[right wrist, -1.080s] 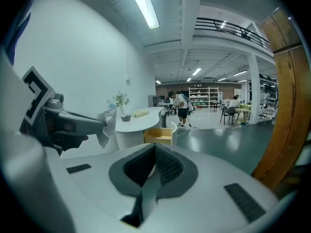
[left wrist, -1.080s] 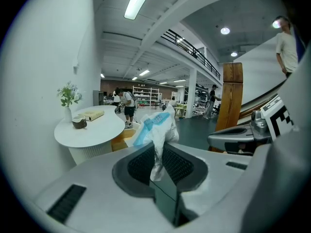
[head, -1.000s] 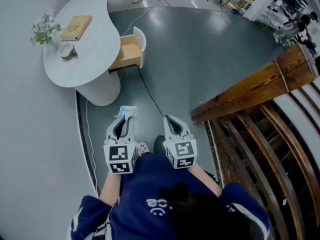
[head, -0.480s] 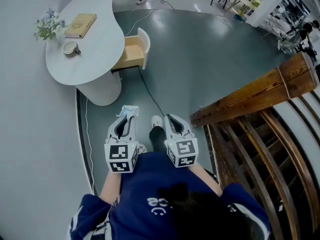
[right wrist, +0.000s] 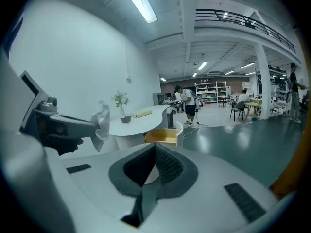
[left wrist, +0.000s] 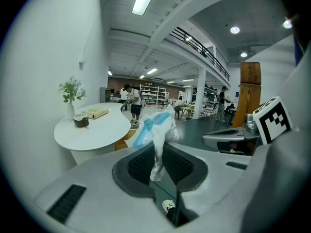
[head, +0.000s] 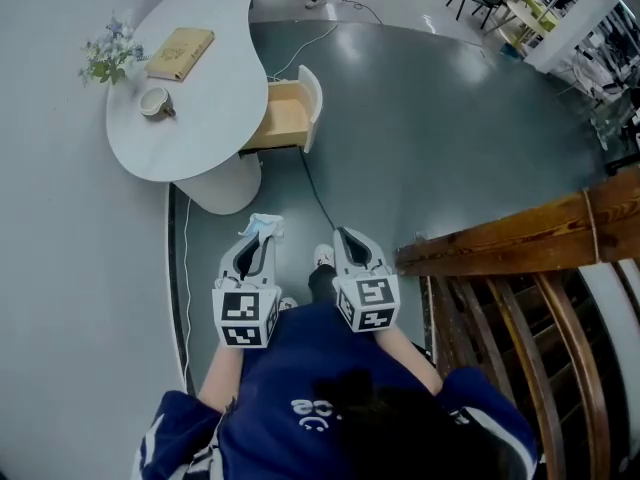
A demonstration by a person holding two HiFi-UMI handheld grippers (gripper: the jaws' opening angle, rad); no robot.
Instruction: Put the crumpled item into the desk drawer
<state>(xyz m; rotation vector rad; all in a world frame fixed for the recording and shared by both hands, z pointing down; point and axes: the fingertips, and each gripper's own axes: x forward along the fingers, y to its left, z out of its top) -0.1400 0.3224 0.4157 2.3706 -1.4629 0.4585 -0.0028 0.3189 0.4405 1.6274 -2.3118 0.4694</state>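
Note:
The crumpled item, white paper with blue print, sticks out of my left gripper, which is shut on it. In the left gripper view the crumpled item stands up between the pads of the left gripper. Level with it on the right, my right gripper has its jaws together and holds nothing. The desk drawer stands pulled open at the side of the white desk, some way ahead of both grippers. The right gripper view shows the drawer ahead beyond the right gripper.
A book, a cup and a vase of flowers sit on the desk. A black cable runs across the floor from the drawer side. A wooden stair railing stands close at the right. A person stands beyond the desk.
Desk and drawer have slid nearer and to the right in the head view as the person walks towards them. Both grippers keep their pose; the crumpled item stays gripped.

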